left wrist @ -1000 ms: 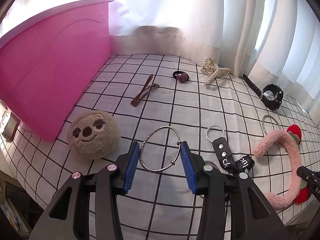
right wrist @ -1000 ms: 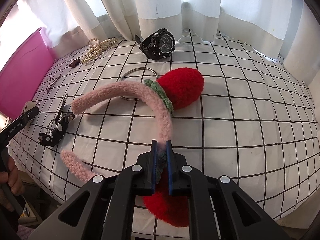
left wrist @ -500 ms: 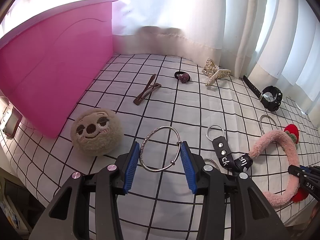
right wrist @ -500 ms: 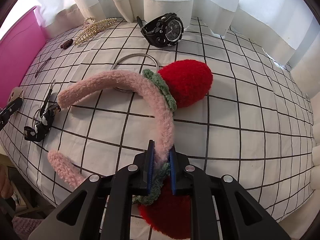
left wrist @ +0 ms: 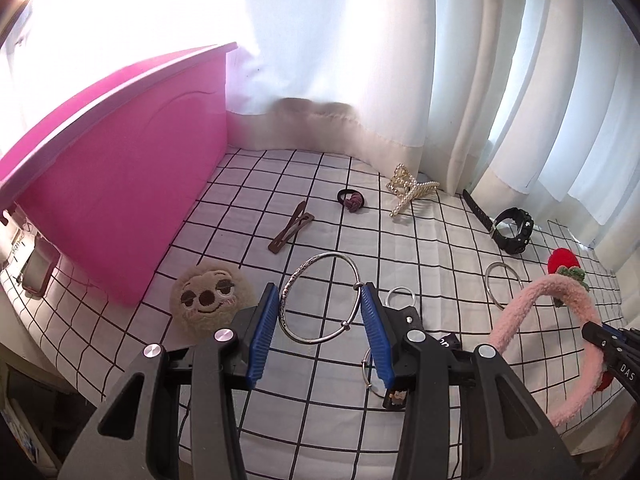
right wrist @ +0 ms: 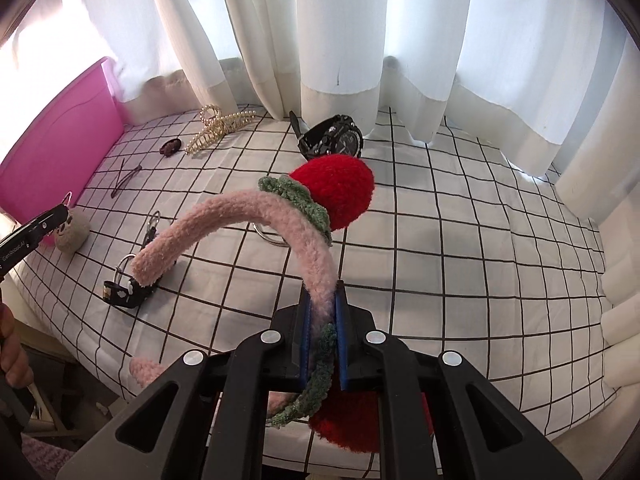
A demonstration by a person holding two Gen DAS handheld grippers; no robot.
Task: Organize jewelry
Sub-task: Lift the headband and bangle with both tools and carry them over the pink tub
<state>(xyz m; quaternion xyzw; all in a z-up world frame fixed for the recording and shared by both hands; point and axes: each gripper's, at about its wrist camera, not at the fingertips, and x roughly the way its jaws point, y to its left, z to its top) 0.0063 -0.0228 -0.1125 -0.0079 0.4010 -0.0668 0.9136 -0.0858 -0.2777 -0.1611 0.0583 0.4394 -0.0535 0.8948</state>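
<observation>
Lifted off cloth: fuzzy pink headband | right gripper clamps it | left gripper spread around thin silver bangle

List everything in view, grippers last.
storage bin: 1, pink, left
sloth plush: 1, beige, beside bin
hair clip: 1, brown, mid-cloth
hair tie: 1, maroon, back
pearl claw clip: 1, gold, back
watch: 1, black, back right
bangles: 2, silver; between left fingers, near headband
keychain: 1, black, front
strawberry headband: 1, pink, lifted
left gripper: open
right gripper: clamping headband
</observation>
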